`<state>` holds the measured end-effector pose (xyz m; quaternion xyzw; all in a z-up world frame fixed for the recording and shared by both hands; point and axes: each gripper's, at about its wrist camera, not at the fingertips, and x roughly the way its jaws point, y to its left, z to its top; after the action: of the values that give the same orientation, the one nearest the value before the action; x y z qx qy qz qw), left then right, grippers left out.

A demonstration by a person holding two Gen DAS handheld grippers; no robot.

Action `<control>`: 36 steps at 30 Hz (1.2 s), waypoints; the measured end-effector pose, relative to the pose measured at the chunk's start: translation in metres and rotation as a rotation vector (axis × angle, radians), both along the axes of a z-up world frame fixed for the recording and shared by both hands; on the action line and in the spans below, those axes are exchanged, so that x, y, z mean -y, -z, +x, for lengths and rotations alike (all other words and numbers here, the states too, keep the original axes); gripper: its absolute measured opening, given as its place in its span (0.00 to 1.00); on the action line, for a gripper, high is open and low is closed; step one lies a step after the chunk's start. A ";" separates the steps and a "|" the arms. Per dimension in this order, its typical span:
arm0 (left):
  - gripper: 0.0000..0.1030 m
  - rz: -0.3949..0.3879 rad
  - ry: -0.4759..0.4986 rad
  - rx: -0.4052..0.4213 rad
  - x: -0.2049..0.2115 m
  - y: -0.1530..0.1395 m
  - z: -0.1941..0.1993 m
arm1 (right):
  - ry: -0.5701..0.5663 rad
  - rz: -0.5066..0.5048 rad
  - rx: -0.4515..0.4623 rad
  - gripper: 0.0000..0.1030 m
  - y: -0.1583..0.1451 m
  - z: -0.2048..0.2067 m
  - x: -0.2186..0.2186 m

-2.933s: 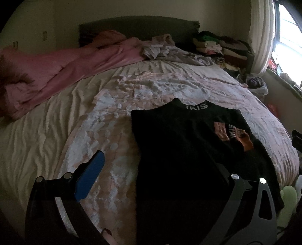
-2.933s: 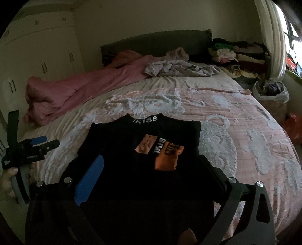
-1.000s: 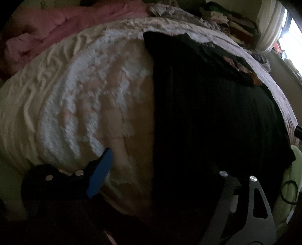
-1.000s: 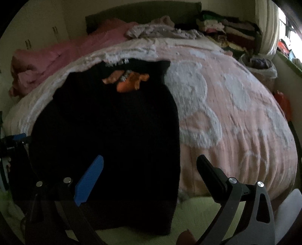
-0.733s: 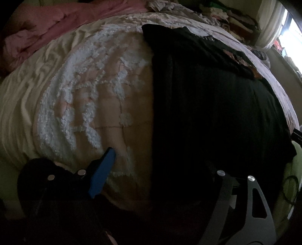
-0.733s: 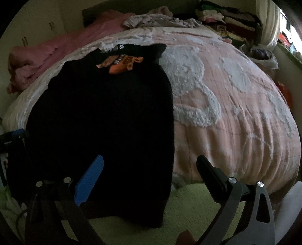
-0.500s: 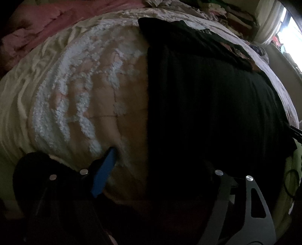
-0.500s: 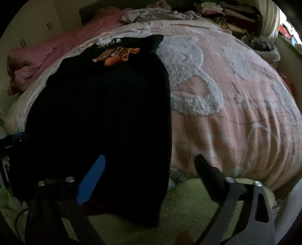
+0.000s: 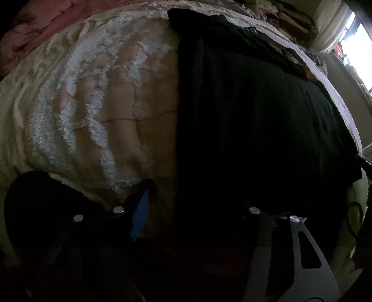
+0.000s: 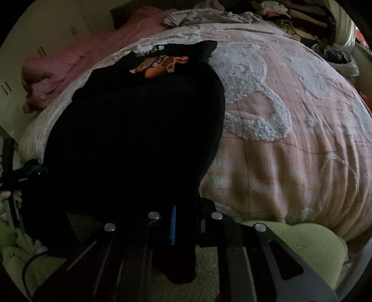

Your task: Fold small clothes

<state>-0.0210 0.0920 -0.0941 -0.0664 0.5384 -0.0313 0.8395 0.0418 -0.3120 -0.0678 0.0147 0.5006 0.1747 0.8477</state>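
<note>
A black T-shirt (image 10: 139,125) with an orange and white chest print (image 10: 160,65) lies flat on the bed, its hem hanging over the near edge. It also fills the right half of the left wrist view (image 9: 255,120). My right gripper (image 10: 183,223) is shut on the shirt's lower right hem corner. My left gripper (image 9: 197,204) is down at the lower left hem corner, jaws still spread, with the hem between them. The left gripper also shows at the left edge of the right wrist view (image 10: 25,172).
The bed carries a pink quilt with white fluffy patterns (image 10: 279,130). A pink duvet (image 10: 69,62) and grey clothes (image 10: 209,16) lie near the headboard. Stacked clothes (image 10: 302,21) are at the far right. A green rug (image 10: 290,244) lies below the bed edge.
Both grippers dropped low to the hem at the bed's near edge. The right gripper's jaws closed on the hem corner. The left gripper moved in closer around its corner.
</note>
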 end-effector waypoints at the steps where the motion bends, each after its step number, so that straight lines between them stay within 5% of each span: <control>1: 0.45 0.007 0.002 -0.001 0.001 0.000 0.000 | 0.002 0.004 -0.005 0.13 0.001 0.001 0.000; 6: 0.38 0.026 0.010 -0.004 0.004 -0.001 0.001 | 0.007 -0.003 -0.030 0.28 0.008 0.004 -0.001; 11: 0.33 0.053 0.031 -0.003 0.012 -0.002 0.000 | 0.000 0.009 -0.034 0.29 0.010 0.007 -0.001; 15: 0.23 0.049 0.019 0.004 0.012 -0.003 0.001 | -0.012 0.027 -0.016 0.12 0.007 0.005 0.000; 20: 0.04 0.032 0.019 0.027 0.010 -0.010 0.001 | -0.017 0.045 0.013 0.08 -0.002 0.002 0.000; 36: 0.04 -0.052 0.008 0.213 -0.004 -0.078 0.006 | 0.021 0.151 0.213 0.07 -0.065 -0.001 0.010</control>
<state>-0.0149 0.0957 -0.0159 -0.0823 0.4452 -0.0557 0.8899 0.0404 -0.3221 -0.0027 0.0652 0.3931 0.2038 0.8942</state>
